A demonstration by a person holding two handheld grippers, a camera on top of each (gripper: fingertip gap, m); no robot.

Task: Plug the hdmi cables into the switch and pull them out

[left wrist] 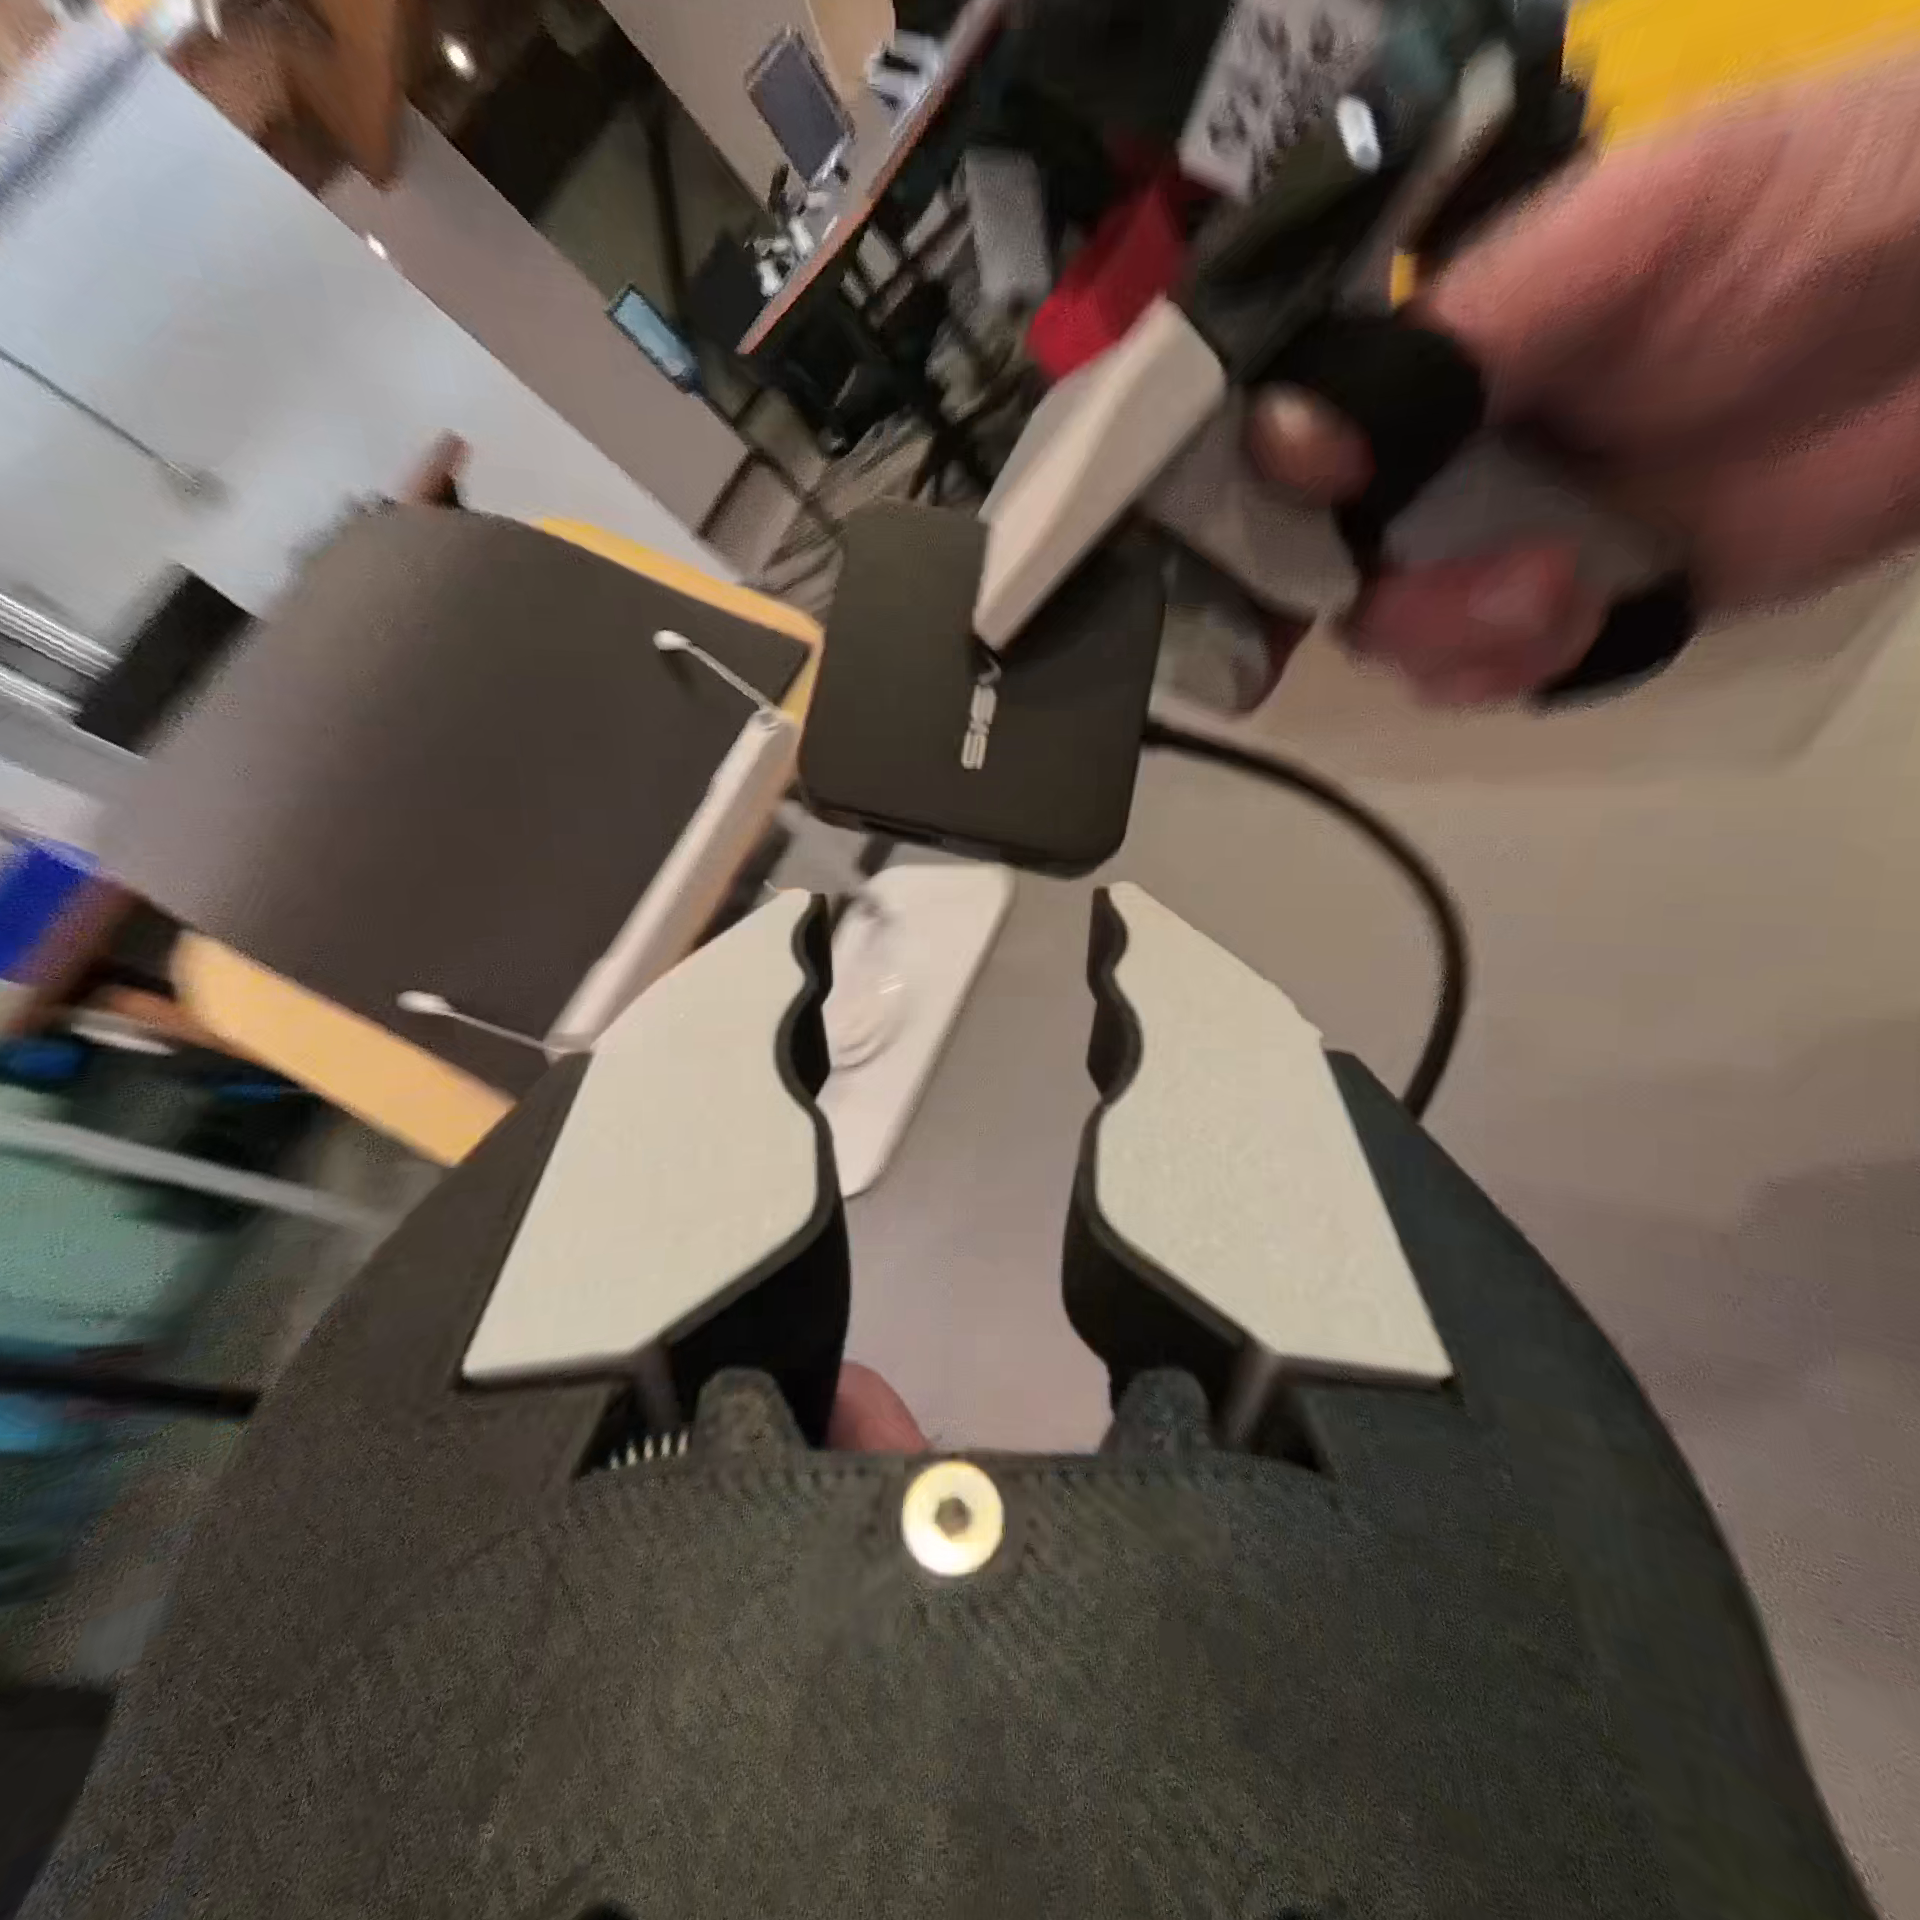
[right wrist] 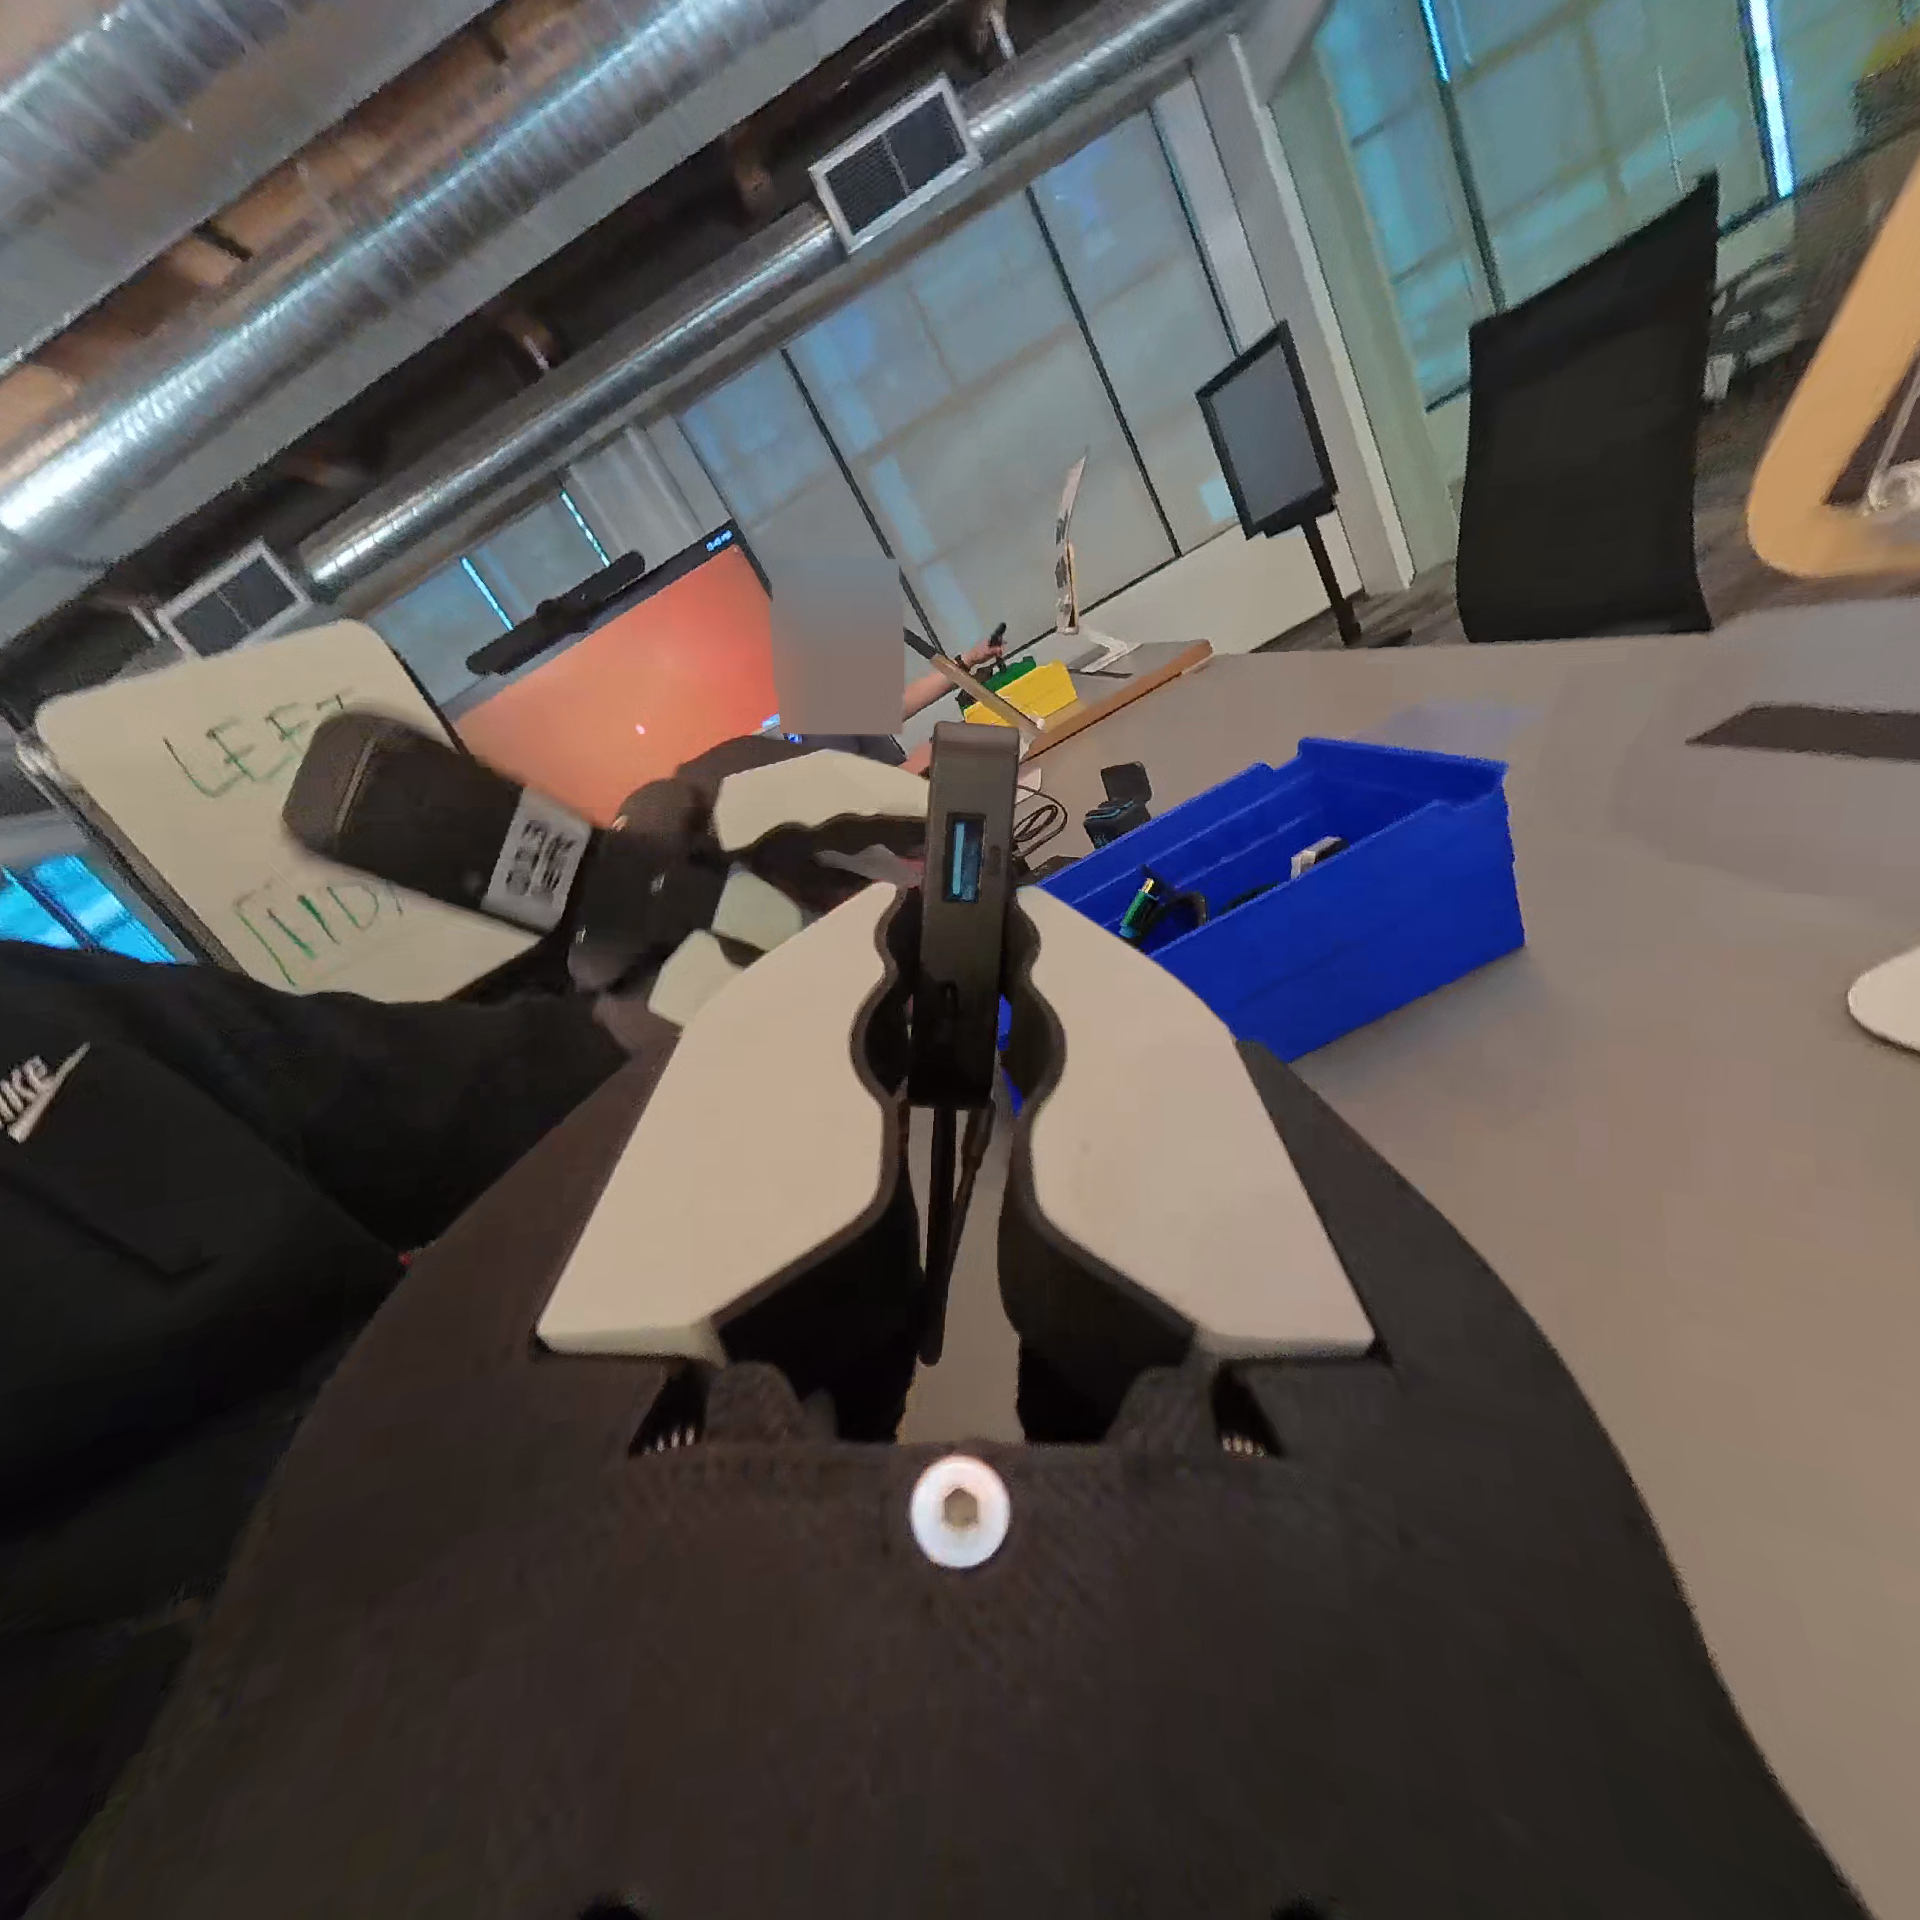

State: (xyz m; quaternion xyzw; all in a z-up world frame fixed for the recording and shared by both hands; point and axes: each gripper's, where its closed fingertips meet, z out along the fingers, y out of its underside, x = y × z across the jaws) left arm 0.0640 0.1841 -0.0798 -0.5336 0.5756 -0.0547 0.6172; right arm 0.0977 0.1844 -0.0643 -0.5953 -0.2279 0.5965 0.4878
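Right wrist view is showing the grey table (right wrist: 1558, 1195) stretching away, with the blue bin (right wrist: 1351, 935) sitting on it, holding a few small cable ends. In front of that, the right gripper (right wrist: 956, 935) is clamping the black switch (right wrist: 961, 894) edge-on between its jaws, lifted off the table, a blue-lined port facing the camera and a thin black lead (right wrist: 940, 1226) hanging down between the fingers. The left gripper (right wrist: 727, 883) is hovering just beside the switch there.

From the left wrist view, the left gripper (left wrist: 956, 914) is standing with jaws apart and nothing between them, pointing at the switch (left wrist: 977, 707), which is sitting near its tips with a port slot on the edge nearest them. A black cable (left wrist: 1434, 935) is curving across the table behind the switch. A hand (left wrist: 1610, 436) is wrapping the right gripper's handle, blurred.

No HDMI plug is visible in either gripper, so plugging appears not yet begun.

Biggest risk, in my judgement: the switch is being pinched on its thin faces only, so a push from a plug could be twisting or sliding it out of the jaws. Next, the hanging lead could be snagging the fingers. Smallest, the blur is suggesting fast motion, so the open jaws may be bumping the switch.
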